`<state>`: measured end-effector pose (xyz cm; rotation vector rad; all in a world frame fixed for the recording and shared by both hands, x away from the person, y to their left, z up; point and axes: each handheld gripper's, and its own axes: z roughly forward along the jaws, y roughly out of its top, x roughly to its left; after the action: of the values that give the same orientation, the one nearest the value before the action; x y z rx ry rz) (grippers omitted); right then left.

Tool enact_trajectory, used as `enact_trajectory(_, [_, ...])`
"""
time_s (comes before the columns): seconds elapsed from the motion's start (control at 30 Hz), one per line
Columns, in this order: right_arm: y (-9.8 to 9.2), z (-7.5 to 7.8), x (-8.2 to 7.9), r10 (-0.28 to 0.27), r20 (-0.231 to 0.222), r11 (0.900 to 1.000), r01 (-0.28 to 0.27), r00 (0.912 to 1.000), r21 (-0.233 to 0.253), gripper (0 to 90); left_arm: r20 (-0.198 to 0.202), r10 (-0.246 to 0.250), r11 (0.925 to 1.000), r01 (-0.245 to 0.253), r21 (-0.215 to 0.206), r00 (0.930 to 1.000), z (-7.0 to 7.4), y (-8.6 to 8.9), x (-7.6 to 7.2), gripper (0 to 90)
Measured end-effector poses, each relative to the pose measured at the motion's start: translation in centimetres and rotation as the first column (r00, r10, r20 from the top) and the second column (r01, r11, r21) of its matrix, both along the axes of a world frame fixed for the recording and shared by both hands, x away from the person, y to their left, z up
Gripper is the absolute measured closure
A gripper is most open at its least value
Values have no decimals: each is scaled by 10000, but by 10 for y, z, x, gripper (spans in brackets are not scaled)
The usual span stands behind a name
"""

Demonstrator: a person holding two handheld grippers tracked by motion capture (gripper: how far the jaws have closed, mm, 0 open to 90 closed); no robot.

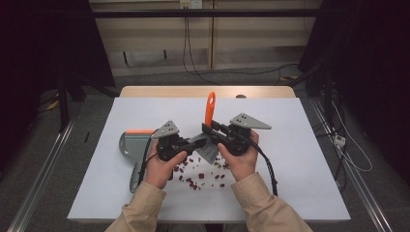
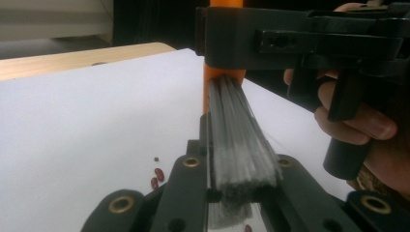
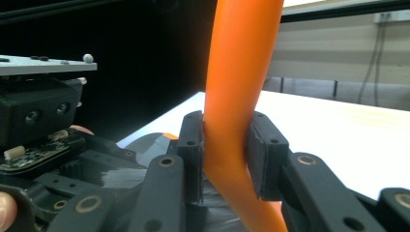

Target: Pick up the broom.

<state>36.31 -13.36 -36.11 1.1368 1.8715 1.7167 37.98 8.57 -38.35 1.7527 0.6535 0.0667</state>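
A hand brush with an orange handle [image 1: 210, 107] and grey bristles [image 1: 208, 151] is held up between both grippers above the white sheet [image 1: 300, 159]. My right gripper [image 1: 209, 128] is shut on the handle [image 3: 237, 72], with a pad on each side, as the right gripper view [image 3: 226, 154] shows. From the left, my left gripper [image 1: 193, 142] clamps the bristle tuft [image 2: 239, 135] between its jaws [image 2: 239, 166]. Just above that tuft, the right gripper [image 2: 227, 43] crosses the handle [image 2: 215, 77]. Small red beans [image 1: 198, 176] lie scattered on the sheet under the hands.
A grey dustpan [image 1: 129, 145] with an orange edge lies on the sheet to the left of the left hand. The wooden table edge [image 1: 159, 91] shows behind the sheet. Cables [image 1: 348, 150] hang on the floor to the right.
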Motion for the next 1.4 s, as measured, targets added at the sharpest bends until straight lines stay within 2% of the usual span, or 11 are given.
enact_trajectory(0.13, [-5, 0, 3, 461, 126, 9988, -463, 9989, 156, 532, 110, 56, 10000, -57, 62, 9999, 1, 0, -1, 842])
enact_trajectory(0.2, [-7, -1, 4, 381, 281, 9992, -379, 9989, -81, 450, 41, -3, 10000, 3, 47, 10000, 0, 1, 0, 841])
enact_trajectory(0.3, [-17, -4, 3, 347, 381, 9993, -343, 9987, -116, 371, 39, 33, 10000, -33, 32, 10000, 1, 2, 0, 841])
enact_trajectory(0.37, [-24, -5, 2, 274, 617, 9994, -262, 9977, -208, 335, 20, 22, 10000, -22, 4, 10000, 1, 3, 1, 841])
enact_trajectory(0.43, [-30, -7, 1, 210, 637, 9994, -193, 9977, -275, 308, -17, 42, 10000, -41, 67, 10000, 1, 3, 1, 841])
enact_trajectory(0.53, [-39, -12, 1, 426, 514, 9990, -434, 9978, 137, 277, -45, 74, 9998, -74, 178, 10000, 0, 4, 2, 841])
enact_trajectory(0.57, [-42, -12, 1, 453, 502, 9989, -458, 9977, 83, 260, -57, 92, 9998, -91, 184, 9999, -1, 4, 2, 840])
enact_trajectory(0.8, [-60, -22, -2, 585, 462, 9980, -573, 9972, -275, 244, -41, 128, 9998, -127, 182, 9999, -1, 6, 4, 840])
enact_trajectory(0.93, [-66, -30, -4, 982, 195, 9952, -982, 9950, -24, 244, -23, 115, 9998, -115, 150, 9999, -1, 7, 4, 839])
enact_trajectory(1.3, [-59, -43, -2, 1885, -284, 9815, -1893, 9817, -280, 275, -80, -226, 9997, 225, -116, 9997, 0, 3, 3, 838])
enact_trajectory(1.4, [-58, -45, 0, 2152, -374, 9764, -2157, 9759, -107, 318, -46, -356, 9993, 355, -116, 9994, 0, 2, 2, 838])
